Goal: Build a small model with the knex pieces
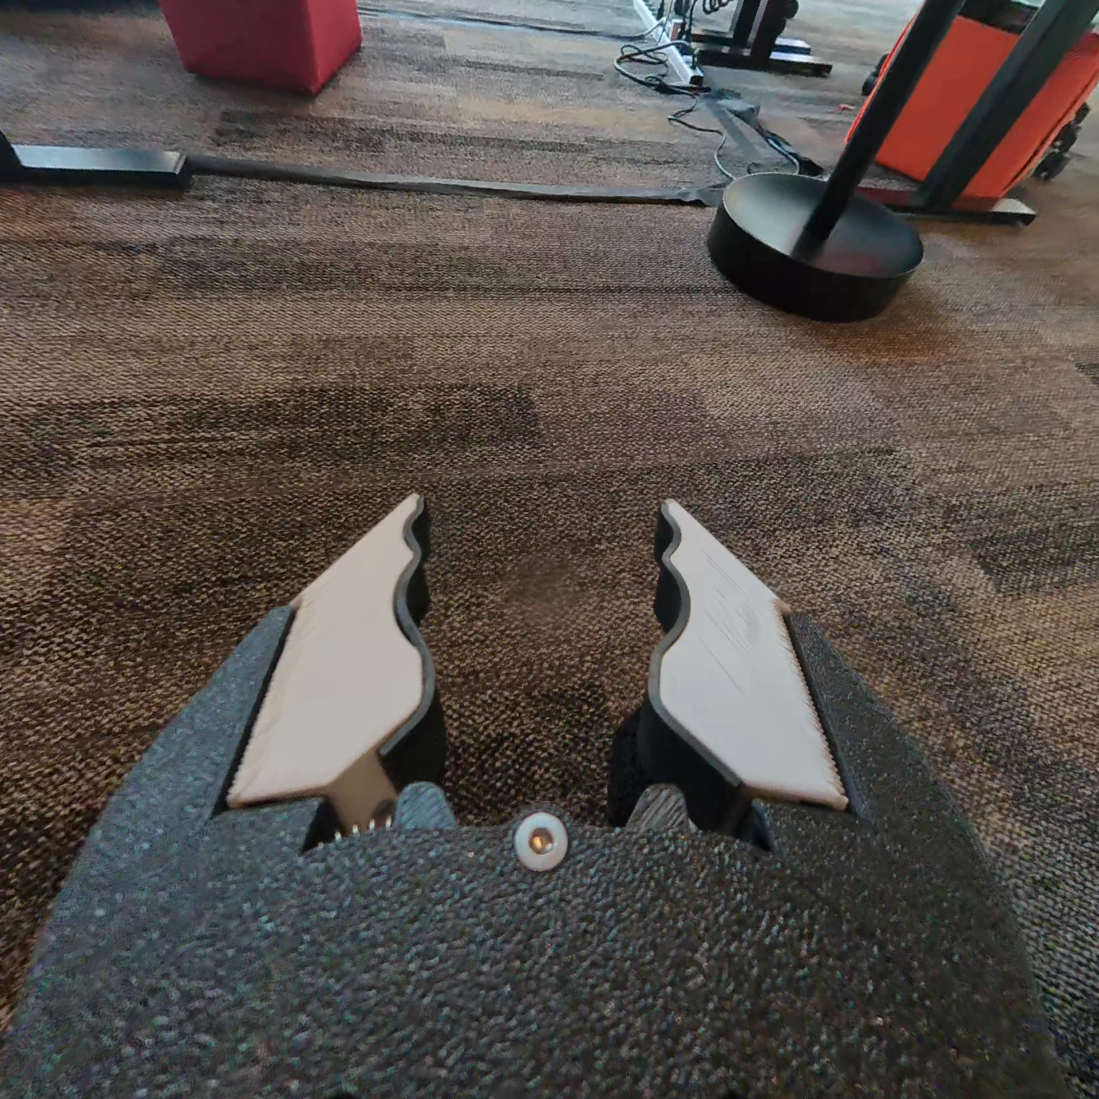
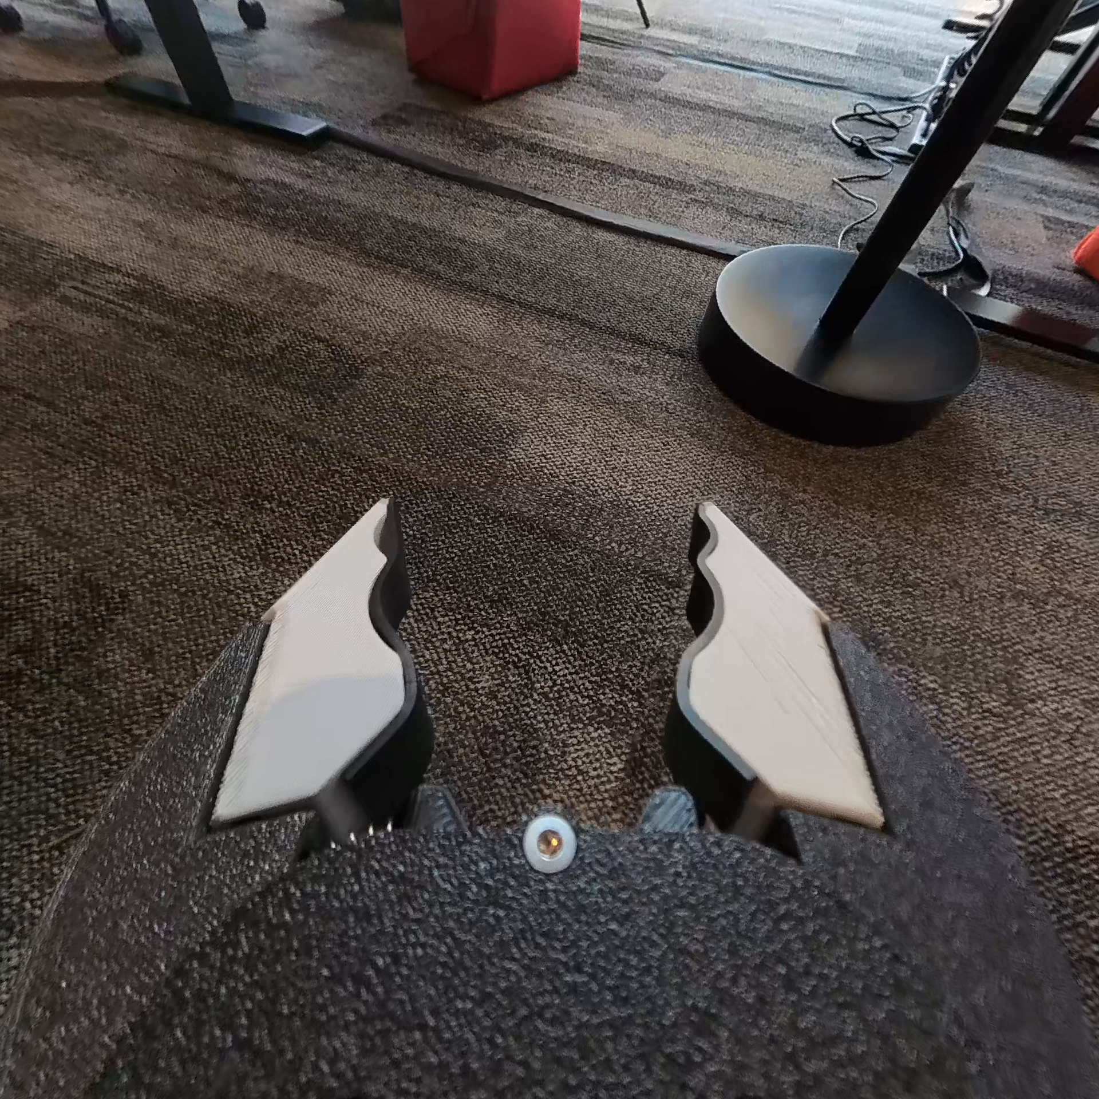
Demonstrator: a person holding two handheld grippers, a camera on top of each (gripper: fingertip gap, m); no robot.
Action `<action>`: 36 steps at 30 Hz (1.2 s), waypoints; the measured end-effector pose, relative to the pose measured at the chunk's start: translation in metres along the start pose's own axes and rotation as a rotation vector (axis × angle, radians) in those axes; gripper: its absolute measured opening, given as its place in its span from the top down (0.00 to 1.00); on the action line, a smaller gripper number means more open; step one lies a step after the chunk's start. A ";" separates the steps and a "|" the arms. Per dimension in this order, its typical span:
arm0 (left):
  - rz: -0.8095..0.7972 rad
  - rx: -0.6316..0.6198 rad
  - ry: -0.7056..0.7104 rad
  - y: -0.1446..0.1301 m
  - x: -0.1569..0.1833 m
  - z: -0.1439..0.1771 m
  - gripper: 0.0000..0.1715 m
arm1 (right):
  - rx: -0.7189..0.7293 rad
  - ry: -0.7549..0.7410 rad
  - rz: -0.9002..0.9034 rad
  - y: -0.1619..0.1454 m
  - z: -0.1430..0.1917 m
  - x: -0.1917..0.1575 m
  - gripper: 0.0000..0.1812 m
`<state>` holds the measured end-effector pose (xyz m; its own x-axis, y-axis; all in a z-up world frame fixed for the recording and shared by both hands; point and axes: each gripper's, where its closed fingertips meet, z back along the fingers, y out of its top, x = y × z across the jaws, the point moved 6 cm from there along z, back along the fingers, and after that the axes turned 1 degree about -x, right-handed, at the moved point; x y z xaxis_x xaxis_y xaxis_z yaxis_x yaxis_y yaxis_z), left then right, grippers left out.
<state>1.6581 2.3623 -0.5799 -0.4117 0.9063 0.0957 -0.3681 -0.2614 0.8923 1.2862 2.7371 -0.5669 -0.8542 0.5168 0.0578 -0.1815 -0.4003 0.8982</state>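
Nothing readable is showing up in either wrist view, honestly: no labels, brand marks, numbers or signs are turning up anywhere.

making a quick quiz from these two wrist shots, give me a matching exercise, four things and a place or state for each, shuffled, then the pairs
Things:
1. left gripper
2. red block
3. round black base
4. cables

Descriptions:
A. stands on the carpet, a dark pole rising from it
B. open, nothing between its fingers
C. tangled on the floor at far right, by a power strip
D. far end of the carpet, near the top edge

Pairs: 1-B, 2-D, 3-A, 4-C
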 end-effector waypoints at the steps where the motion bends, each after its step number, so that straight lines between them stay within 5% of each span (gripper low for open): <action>1: 0.004 0.004 0.001 -0.003 0.000 0.001 0.56 | 0.008 -0.006 -0.010 -0.005 0.002 -0.001 0.48; 10: 0.009 0.009 -0.087 -0.007 0.036 -0.011 0.57 | 0.033 -0.049 -0.034 -0.011 0.030 0.008 0.46; 18: 0.057 0.078 -0.024 -0.011 0.026 -0.008 0.55 | -0.026 0.008 -0.027 -0.032 0.039 -0.001 0.48; 26: 0.118 0.070 0.104 -0.054 -0.009 0.035 0.55 | -0.049 0.112 0.075 -0.026 0.020 -0.033 0.49; 36: 0.083 0.051 0.255 -0.076 -0.034 0.089 0.54 | -0.042 0.239 0.084 -0.022 -0.018 -0.075 0.48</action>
<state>1.7740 2.3805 -0.6115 -0.6377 0.7679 0.0608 -0.2844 -0.3080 0.9079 1.3456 2.6935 -0.5987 -0.9571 0.2889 0.0218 -0.1214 -0.4681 0.8753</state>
